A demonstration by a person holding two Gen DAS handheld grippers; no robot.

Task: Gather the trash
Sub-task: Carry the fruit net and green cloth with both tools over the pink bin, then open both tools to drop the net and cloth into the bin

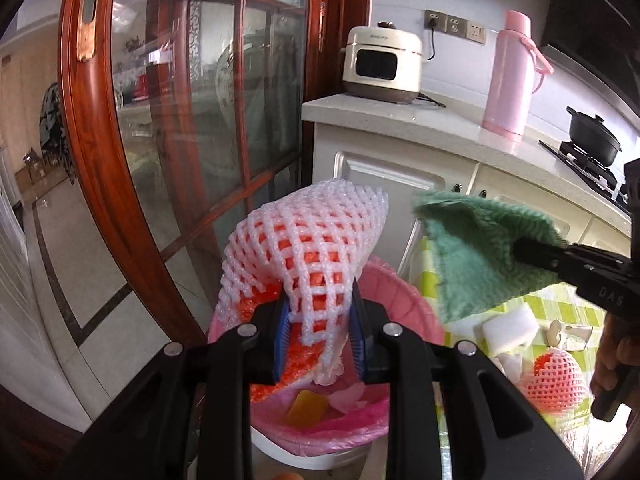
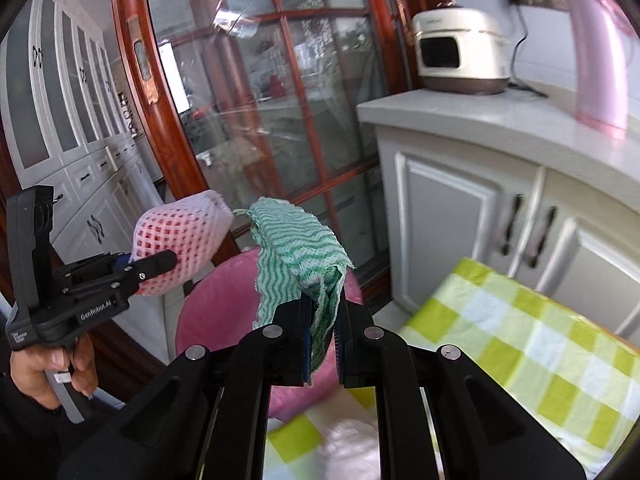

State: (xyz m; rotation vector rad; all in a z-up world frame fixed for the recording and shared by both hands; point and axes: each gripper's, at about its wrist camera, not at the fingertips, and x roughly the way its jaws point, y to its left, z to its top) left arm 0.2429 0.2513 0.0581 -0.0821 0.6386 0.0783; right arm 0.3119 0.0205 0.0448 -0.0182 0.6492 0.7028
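Left gripper (image 1: 320, 320): jaws closed on a white foam net (image 1: 308, 240) with orange showing through the mesh, held up over the bin (image 1: 404, 300). Right gripper (image 2: 323, 320): jaws clamped tight on a green wavy-patterned cloth (image 2: 300, 256), which drapes over the fingertips, also near the bin's rim. Bin: round, lined with a pink bag (image 1: 352, 424), standing on the floor between a wood-framed glass door (image 1: 200, 120) and the table; inside lie an orange scrap (image 1: 306, 406) and pale crumpled bits. Table (image 2: 540, 340): green-and-white checked cover, just beside the bin; on it, in the left wrist view, a second netted fruit (image 1: 554, 380), a white block (image 1: 510, 330) and small litter too blurred to name. Counter (image 1: 420, 116): cream rice cooker (image 1: 382, 64), plugged into a wall socket (image 1: 434, 20); pink flask (image 1: 508, 76); black pot (image 1: 594, 140) on a stove. Each gripper's handle is held by a hand (image 2: 40, 368).
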